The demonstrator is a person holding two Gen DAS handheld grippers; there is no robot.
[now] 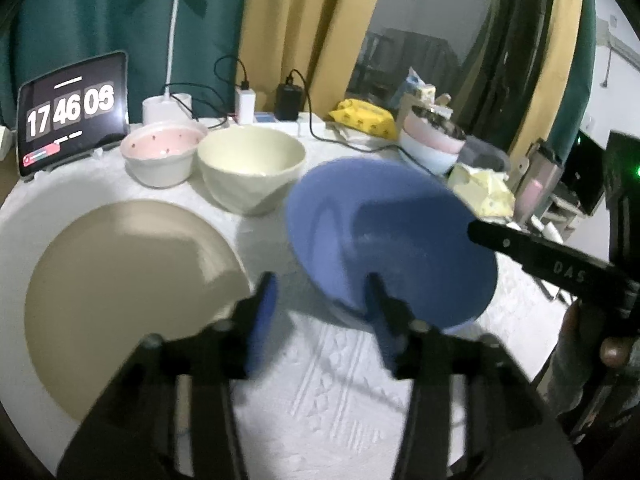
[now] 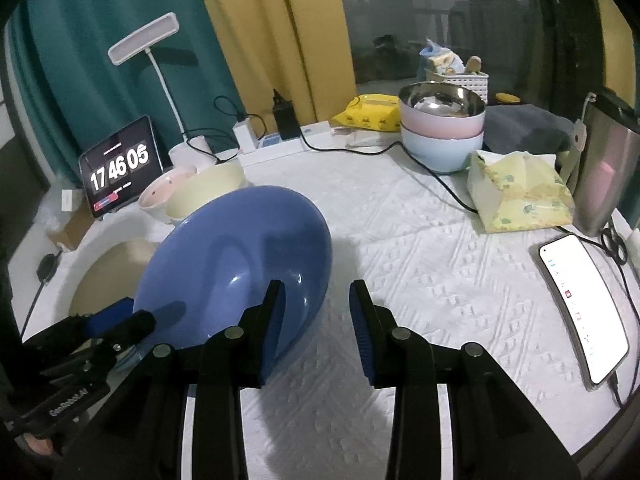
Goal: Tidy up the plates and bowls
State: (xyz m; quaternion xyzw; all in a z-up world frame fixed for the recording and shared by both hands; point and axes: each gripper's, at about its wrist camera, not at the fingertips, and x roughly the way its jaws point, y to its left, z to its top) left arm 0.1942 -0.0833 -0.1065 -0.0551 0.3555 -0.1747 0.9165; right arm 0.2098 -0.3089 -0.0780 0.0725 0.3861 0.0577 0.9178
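A blue bowl is tilted above the white tablecloth, between my two grippers. My left gripper is open, with its right finger over the bowl's near rim and its left finger outside. My right gripper is open, with its left finger inside the bowl's rim and its right finger outside. A beige plate lies on a white plate at the left. A cream bowl and a pink-lined bowl stand behind it.
A tablet clock and a lamp stand at the back left. Stacked pink, pale-blue and steel bowls stand at the back right, beside a tissue pack, a flask and a phone. A cable crosses the cloth.
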